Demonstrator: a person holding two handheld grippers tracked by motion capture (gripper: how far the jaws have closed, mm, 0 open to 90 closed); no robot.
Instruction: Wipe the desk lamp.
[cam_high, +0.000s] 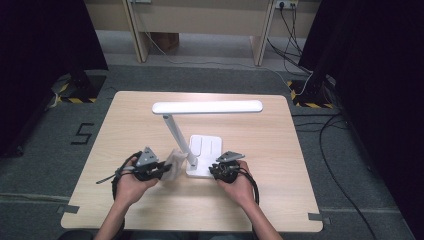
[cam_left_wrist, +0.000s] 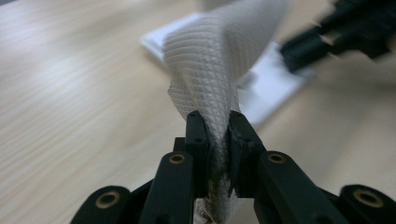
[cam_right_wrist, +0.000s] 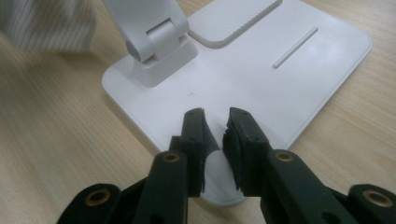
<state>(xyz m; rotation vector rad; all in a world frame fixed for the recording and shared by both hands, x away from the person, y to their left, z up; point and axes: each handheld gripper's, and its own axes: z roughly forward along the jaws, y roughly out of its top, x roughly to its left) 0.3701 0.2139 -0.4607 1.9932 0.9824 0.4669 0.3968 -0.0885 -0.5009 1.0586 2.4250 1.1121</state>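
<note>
Between my two tools stands the lamp (cam_high: 200, 127), its base (cam_right_wrist: 261, 70) on the worktop (cam_high: 260, 200). My left tool (cam_high: 162, 170) is clenched on a cloth (cam_left_wrist: 219, 65), just left of the lamp's stem; it's the nearer one for wiping. My right tool (cam_high: 216, 170) straddles the base's near corner, jaws slightly apart, not pressing.

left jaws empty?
No, in the left gripper view the left gripper has its jaws clamped on a bunched white cloth.
</note>
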